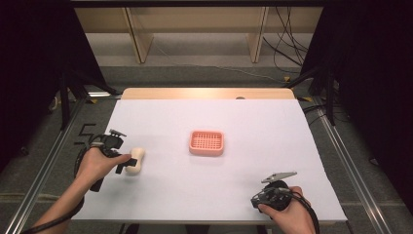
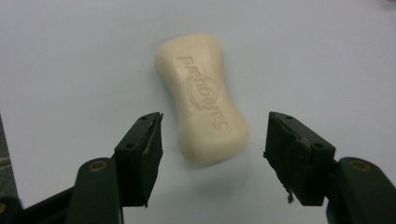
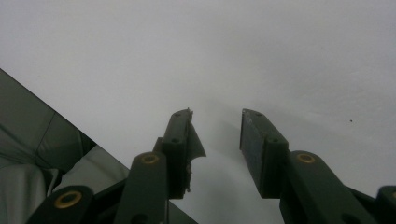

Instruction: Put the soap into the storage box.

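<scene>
The cream, waisted bar of soap (image 2: 201, 98) lies flat on the white surface (image 1: 253, 170), between the spread jaws of the left gripper (image 2: 212, 140), not yet grasped. The pink slatted soap dish (image 1: 206, 142) waits empty nearby, the way unobstructed. The right gripper (image 3: 215, 126) rests released.

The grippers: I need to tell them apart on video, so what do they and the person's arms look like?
Both are black handheld tools. The left gripper has dark-green fingers with brass-coloured rivets and a trailing black cable. The right gripper carries a grey three-cornered plate and a cable. The forearms are bare, with no sleeves visible.
</scene>
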Available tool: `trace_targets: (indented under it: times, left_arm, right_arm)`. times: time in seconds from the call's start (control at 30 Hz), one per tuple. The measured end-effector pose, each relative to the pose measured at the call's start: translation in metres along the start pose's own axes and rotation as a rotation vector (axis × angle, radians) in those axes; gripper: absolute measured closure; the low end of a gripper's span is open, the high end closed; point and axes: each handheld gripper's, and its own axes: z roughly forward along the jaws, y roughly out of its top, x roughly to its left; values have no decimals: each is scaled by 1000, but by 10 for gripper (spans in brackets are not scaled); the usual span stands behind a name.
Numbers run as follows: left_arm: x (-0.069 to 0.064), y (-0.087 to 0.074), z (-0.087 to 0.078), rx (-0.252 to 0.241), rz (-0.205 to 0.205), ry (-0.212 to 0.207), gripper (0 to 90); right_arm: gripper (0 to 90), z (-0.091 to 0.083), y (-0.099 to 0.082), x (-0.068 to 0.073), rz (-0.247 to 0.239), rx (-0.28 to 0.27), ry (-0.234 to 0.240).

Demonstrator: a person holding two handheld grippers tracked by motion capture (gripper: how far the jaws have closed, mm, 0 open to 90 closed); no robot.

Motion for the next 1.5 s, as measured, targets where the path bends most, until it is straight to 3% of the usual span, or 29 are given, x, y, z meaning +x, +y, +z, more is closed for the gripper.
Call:
trace_targets:
  times: [0.1,0.23,0.33,0.53,0.57,0.63,0.7,0.77,0.97,1.03,1.1,1.13,1.2,1.27,1.3,1.33,1.37,1.43,1.5]
  left_arm:
    - [2,11,8,21,-7,0,361]
    - [6,19,15,55,21,6,362]
    - [4,26,21,114,0,10,362]
    - [3,30,30,150,-3,19,367]
    - [-1,31,34,155,-54,22,369]
    - [0,33,35,172,-33,25,372]
    - [0,34,38,172,-40,31,376]
    - [2,35,40,176,-20,31,381]
    - [-2,36,46,195,-80,33,392]
    - [3,37,47,200,-38,41,400]
    - [4,36,48,202,-34,41,401]
    - [2,36,49,206,-88,33,401]
    - [1,36,53,199,-103,41,400]
    - [1,37,54,221,-95,44,404]
    - [1,37,54,230,-84,46,407]
    - [1,37,54,230,-84,46,411]
    - [-2,38,57,219,-115,55,416]
    - [-2,39,58,240,-106,58,430]
    - [-3,38,60,224,-117,66,445]
  right_arm:
    - [635,1,0,-2,-5,-19,-10]
    - [632,1,-1,-1,13,-7,-4]
    - [630,1,-1,-2,6,-11,-2]
    - [622,2,-2,-2,-1,-12,-1]
    - [617,3,-2,-2,3,-13,0]
    - [615,4,-2,-2,5,-9,-6]
    - [613,3,-2,-1,14,-5,0]
    - [611,4,-2,-2,-8,-12,7]
    - [606,5,-2,-1,6,-3,5]
    - [604,6,-2,-2,-9,-7,8]
    - [603,5,-3,-1,9,7,9]
    - [602,6,-3,-1,-3,1,11]
    - [601,7,-3,-1,-3,8,8]
    - [600,7,-3,0,11,14,11]
    - [599,8,-3,-3,-24,-8,11]
    - [599,8,-3,-3,-24,-8,11]
    - [599,8,-3,-3,-18,4,14]
    - [598,8,-3,-3,-22,2,15]
    - [598,8,-3,-2,3,19,12]
